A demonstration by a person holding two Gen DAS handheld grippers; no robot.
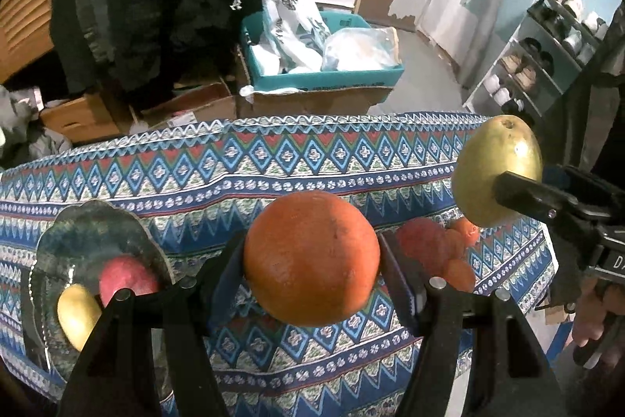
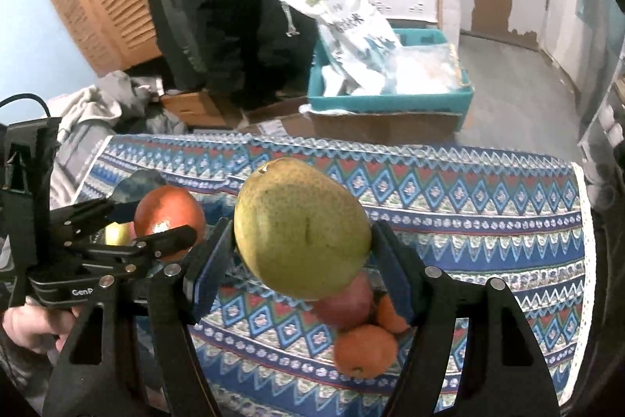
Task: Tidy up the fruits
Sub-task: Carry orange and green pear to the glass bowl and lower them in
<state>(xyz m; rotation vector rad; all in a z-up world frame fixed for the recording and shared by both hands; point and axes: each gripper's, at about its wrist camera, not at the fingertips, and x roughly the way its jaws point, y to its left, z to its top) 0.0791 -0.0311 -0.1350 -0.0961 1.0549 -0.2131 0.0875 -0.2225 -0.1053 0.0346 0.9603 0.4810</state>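
Looks like the carry step: both fruits are picked up and held in the air above the table, so my guess is next they go over to the plate.

Left wrist view: the left gripper [image 1: 312,256] is clamped on a big orange [image 1: 311,257], smooth skin, pads pressing both sides. Left of it sits a dark scalloped plate [image 1: 91,225] with a red apple [image 1: 127,278] and a yellowish fruit [image 1: 78,315] on it already.

Right wrist view: the right gripper [image 2: 302,241] is squeezing a green-yellow pear [image 2: 302,231], speckled, held above the patterned tablecloth [image 2: 468,221]. Loose fruits, including a small tangerine [image 2: 365,350], still lie on the cloth underneath.
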